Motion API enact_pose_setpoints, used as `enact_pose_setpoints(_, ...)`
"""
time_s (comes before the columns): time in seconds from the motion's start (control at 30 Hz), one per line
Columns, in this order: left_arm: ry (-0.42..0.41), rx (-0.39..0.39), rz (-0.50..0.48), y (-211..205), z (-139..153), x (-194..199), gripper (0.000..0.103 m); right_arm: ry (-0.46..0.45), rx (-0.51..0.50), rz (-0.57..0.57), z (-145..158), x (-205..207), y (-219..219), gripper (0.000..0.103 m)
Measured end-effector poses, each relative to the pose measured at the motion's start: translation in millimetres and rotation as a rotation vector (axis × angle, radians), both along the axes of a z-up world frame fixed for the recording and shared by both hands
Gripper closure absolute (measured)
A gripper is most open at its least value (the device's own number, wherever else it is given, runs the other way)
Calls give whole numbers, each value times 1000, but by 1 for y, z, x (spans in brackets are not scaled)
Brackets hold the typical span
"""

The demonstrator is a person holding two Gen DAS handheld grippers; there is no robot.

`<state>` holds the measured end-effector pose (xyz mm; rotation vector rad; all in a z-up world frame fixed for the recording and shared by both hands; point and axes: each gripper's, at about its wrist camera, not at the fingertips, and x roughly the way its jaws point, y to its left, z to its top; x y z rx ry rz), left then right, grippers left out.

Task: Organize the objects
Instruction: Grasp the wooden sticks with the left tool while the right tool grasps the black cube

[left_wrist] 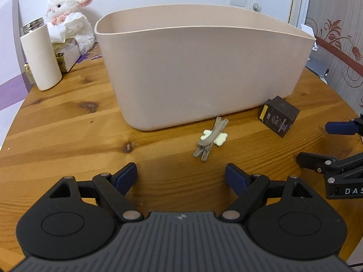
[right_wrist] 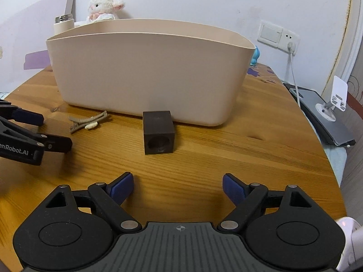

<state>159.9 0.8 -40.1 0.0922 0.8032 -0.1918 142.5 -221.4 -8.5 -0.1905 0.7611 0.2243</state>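
Two small things lie on the wooden table point(left_wrist: 68, 122) in front of the beige bin point(left_wrist: 199, 68): a grey hair clip point(left_wrist: 209, 137) and a dark brown cube point(left_wrist: 280, 119).

From the left wrist view, the clip sits at frame centre, just beside the bin's near wall, its long axis running from lower left to upper right, with a cream flower piece under it. The cube is at right of centre, turned so a printed face with a yellow edge strip shows; the small marks on it are too fine to read. This view alone shows the white cylindrical bottle point(left_wrist: 42, 56) standing whole at upper left, with tissue boxes beside it and a plush lamb point(left_wrist: 68, 11) behind.

From the right wrist view, the cube point(right_wrist: 158, 132) lies at centre, touching or nearly touching the bin point(right_wrist: 149, 72), its round hollow facing the camera. The clip point(right_wrist: 87, 120) lies at left, long axis nearly level. Only here appear the wall socket with plugged cable point(right_wrist: 291, 45) and a white phone stand point(right_wrist: 335, 99) at right.

Left gripper point(left_wrist: 181, 178) and right gripper point(right_wrist: 178, 188) both hover with fingers spread wide, holding nothing. Lettering reads "DAS" on the right gripper's body and "enRobot.AI" on the left's.
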Motion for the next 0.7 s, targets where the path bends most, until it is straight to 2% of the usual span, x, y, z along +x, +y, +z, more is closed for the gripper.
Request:
enact_pose_setpoints(0.47, -48, -10, -55, -10, -4, 25, 18, -11, 57, 25, -5, 34, 21, 17)
enact_pose_setpoints(0.57, -62, -15, -74, -11, -4, 25, 24, -19, 59, 34, -5, 36, 26, 22)
enact_pose_setpoints(0.67, -72, -23, -107, -12, -4, 25, 37, -20, 62, 39, -4, 37, 29, 25)
enact_pose_setpoints(0.7, -76, -24, -119, -13, -4, 24, 44, -16, 69, 41, -4, 37, 30, 28)
